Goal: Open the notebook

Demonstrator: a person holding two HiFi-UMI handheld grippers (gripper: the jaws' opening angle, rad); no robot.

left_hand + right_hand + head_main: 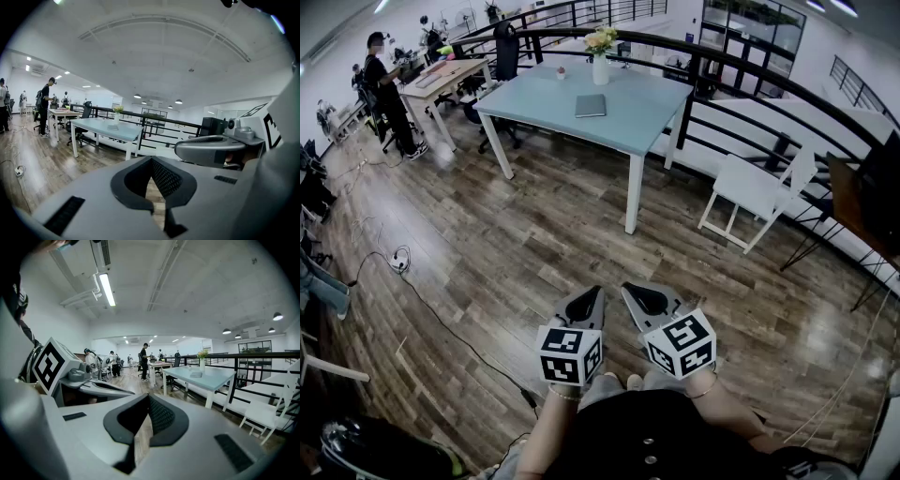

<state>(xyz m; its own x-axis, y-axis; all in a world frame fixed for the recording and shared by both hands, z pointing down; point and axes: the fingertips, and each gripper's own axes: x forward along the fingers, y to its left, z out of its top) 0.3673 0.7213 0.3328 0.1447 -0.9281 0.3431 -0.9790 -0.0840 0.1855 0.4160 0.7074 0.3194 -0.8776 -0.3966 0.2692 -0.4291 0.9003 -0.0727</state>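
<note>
We see an evenly bright room. A long ceiling lamp (107,289) glares high above and left of the pale blue table (215,377). Beneath the table, shadows lie soft on the glossy floor (506,253). Away from it, fisheye bending grows and corners darken.

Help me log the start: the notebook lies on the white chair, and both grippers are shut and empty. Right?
No. The head view shows the notebook on the light blue table, near the vase, not on the white chair. The left gripper and right gripper are indeed shut and empty.
</note>
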